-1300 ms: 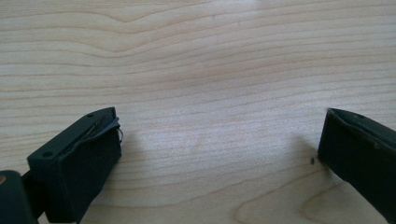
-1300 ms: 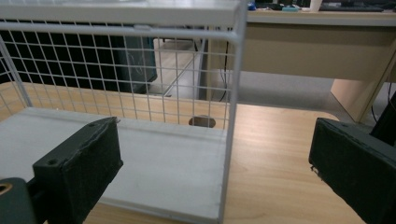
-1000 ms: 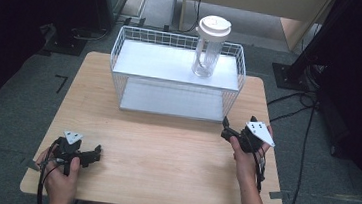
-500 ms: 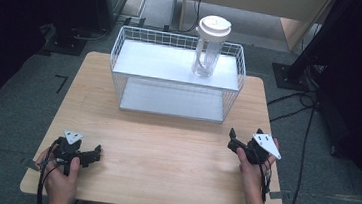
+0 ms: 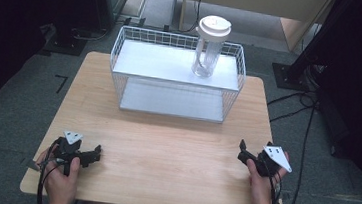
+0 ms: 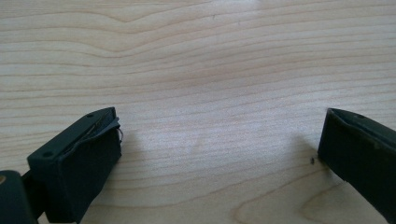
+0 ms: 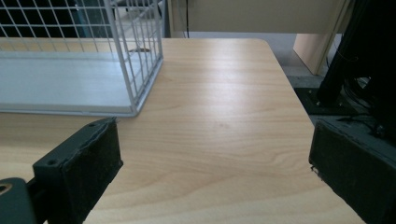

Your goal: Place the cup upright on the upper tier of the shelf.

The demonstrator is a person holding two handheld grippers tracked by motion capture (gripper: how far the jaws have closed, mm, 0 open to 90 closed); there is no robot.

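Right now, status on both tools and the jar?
Left tool open, low over bare table. Right tool open, empty, near table's right edge. Jar upright in wire basket, untouched. Nothing in the way.

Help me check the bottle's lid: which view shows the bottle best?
The high view: the clear bottle stands upright, white lid on, on the wire rack. The right gripper view catches the rack's corner, the left gripper view bare tabletop.
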